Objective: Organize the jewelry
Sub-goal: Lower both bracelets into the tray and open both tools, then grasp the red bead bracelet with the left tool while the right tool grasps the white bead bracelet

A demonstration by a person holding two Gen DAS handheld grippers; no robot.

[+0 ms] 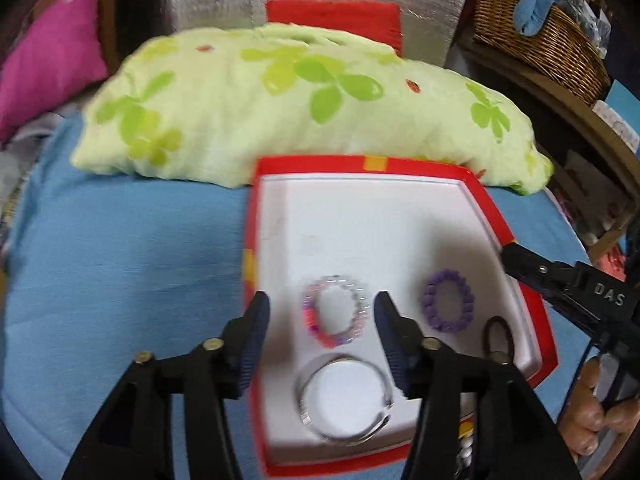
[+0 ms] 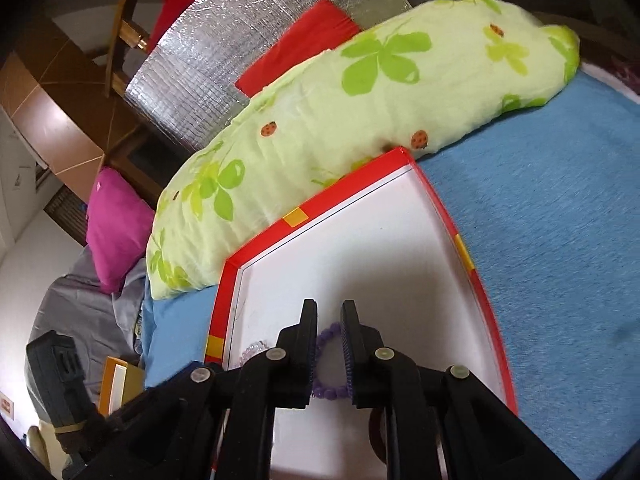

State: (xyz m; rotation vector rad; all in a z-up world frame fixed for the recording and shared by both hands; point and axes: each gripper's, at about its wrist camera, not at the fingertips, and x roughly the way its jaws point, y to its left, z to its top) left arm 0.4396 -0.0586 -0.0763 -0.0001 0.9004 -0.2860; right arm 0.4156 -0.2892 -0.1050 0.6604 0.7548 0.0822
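Left gripper [image 1: 320, 304] gapes empty over pink bracelet [image 1: 335, 317]; right gripper [image 2: 329, 312], barely parted, straddles purple bracelet [image 2: 326, 390]

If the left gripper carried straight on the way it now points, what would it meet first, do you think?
Most likely the pink beaded bracelet, which lies between the open fingers of the left gripper on the white floor of the red box. Depth is hard to judge through the fisheye, so it may meet the floor beside it.
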